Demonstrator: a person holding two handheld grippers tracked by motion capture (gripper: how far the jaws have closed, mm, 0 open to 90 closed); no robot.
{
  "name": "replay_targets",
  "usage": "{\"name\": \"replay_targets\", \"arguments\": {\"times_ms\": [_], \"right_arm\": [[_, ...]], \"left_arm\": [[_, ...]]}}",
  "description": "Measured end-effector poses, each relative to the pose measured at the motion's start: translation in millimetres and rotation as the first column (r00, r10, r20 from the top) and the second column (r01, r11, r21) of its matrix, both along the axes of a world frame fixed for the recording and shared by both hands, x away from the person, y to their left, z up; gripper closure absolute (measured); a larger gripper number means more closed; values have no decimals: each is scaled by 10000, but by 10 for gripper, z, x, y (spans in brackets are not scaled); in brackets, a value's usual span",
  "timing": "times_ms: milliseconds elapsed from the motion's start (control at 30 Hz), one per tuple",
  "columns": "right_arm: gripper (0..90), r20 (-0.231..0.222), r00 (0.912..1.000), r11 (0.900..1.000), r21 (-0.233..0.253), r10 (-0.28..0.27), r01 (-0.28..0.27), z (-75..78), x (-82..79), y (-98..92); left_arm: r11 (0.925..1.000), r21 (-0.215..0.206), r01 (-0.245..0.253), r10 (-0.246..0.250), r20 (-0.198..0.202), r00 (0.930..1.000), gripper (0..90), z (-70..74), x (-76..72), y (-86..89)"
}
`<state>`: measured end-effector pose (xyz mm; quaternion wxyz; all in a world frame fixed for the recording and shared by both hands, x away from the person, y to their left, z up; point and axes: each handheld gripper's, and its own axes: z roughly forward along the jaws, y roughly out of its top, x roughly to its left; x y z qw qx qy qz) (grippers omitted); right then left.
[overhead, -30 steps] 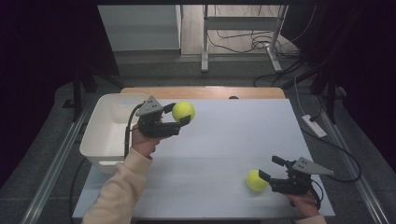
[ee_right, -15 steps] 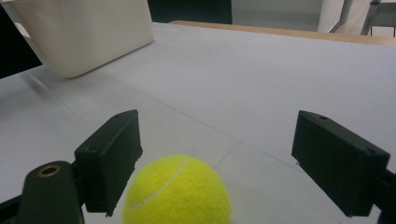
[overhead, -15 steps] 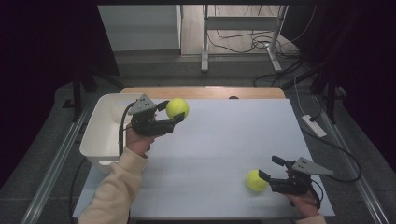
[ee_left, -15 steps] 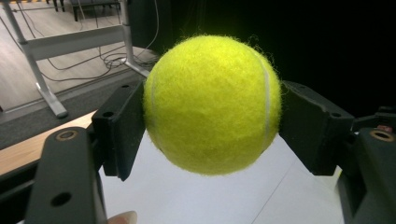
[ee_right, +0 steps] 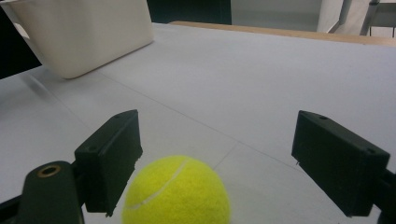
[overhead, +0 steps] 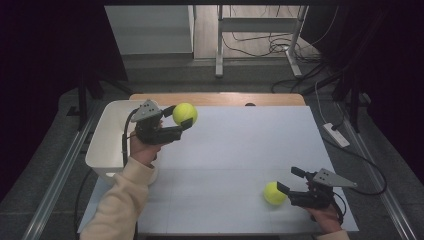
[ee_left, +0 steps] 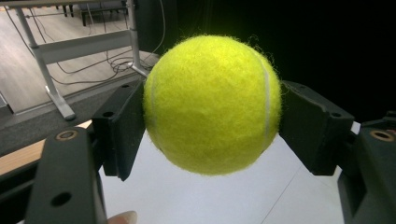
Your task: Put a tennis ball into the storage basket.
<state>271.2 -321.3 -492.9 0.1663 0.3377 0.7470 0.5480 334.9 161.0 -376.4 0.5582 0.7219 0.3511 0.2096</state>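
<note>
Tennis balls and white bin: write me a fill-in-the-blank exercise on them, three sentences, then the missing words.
1. The left tool is shut on a ____ tennis ball, held above the table.
2. The second tennis ball rests on the table between the ____ jaws of the right tool.
3. The white bin stands at the table's ____ edge in the high view.

Missing words: yellow; open; left

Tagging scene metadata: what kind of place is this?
Likely a lab or data-collection workspace, not a home. A white-topped table stands inside dark curtains, with loose cables on the floor behind and a metal desk frame. The props are minimal: tennis balls and a white bin.
</note>
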Motion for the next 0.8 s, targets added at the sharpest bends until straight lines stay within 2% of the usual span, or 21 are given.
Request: {"name": "replay_targets", "arguments": {"times_ms": [300, 800], "right_arm": [[159, 2, 10000, 10000, -2, -1, 1, 0, 0, -1], [159, -2, 10000, 10000, -9, 8, -8, 0, 1, -1]], "left_arm": [[9997, 41, -225, 225, -2, 9997, 273, 6, 10, 64], [9980, -134, -620, 619, -70, 9981, 273, 11, 27, 216]]}}
